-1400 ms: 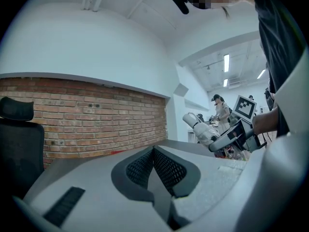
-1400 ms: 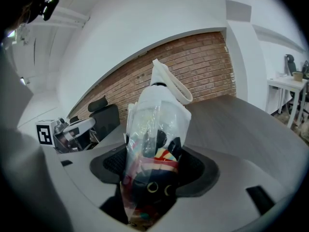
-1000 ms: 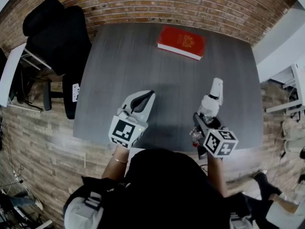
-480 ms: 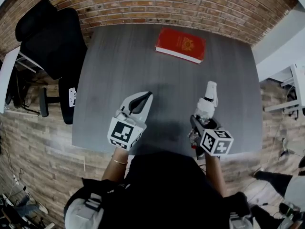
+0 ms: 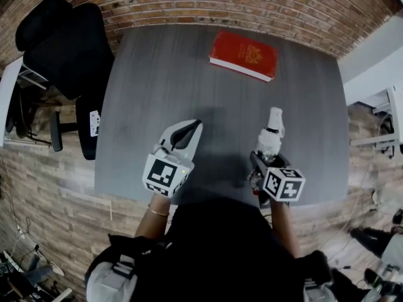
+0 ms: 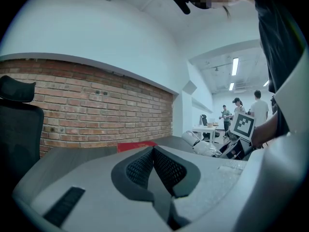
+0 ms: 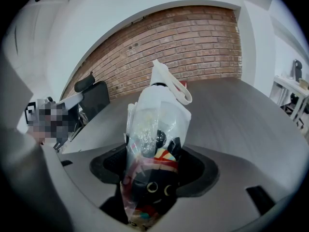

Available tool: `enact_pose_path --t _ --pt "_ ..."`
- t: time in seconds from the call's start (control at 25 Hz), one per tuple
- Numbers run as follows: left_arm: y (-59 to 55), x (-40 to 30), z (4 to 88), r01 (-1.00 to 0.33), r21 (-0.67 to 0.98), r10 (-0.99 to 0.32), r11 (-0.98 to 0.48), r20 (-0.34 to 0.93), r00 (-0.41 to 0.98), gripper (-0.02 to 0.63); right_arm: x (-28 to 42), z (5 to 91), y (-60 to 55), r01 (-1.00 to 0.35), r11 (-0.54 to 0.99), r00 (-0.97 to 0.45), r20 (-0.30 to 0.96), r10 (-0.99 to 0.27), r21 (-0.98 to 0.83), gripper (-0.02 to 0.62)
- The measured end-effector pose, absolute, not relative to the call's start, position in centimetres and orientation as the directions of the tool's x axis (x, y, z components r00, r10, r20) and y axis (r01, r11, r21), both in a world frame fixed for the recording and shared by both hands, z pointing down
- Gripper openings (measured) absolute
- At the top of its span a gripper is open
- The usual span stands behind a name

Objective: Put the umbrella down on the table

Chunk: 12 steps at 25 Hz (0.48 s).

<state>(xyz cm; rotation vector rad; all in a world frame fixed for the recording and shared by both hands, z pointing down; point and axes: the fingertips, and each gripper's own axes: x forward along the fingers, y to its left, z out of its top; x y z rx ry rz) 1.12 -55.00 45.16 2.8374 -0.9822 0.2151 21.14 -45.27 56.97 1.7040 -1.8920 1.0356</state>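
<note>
- Grips the folded, plastic-wrapped umbrella (image 5: pixel 271 137) in the right tongs (image 7: pixel 153 170), pinched near its lower end, at 5 o'clock on the worktop (image 5: pixel 157 80).
- Holds the left tongs (image 6: pixel 153 151) pressed together and empty at 7 o'clock.
- Reads as the lowering step: tilted, far end toward 12 o'clock, contact with the surface impossible to tell.
- Calls next for laying it flat, then spreading the right tongs, well apart from the red book (image 5: pixel 244 55) at 1 o'clock.

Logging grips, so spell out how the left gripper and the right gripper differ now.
The left gripper has shut, empty jaws; the right gripper clamps the wrapped umbrella. The left gripper points about level; the right gripper slants down toward the table. Both carry marker cubes.
</note>
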Motion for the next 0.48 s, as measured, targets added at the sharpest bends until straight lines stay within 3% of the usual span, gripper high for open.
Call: enact_pose_path --t 0.48 --pt "-56.5 0.1 46.8 -0.645 0.101 -0.62 -0.758 0.195 0.76 -0.003 20.4 60.6 -46.5 -0.97 -0.011 -0.186 0.772 -0.608 -0.242 0.29"
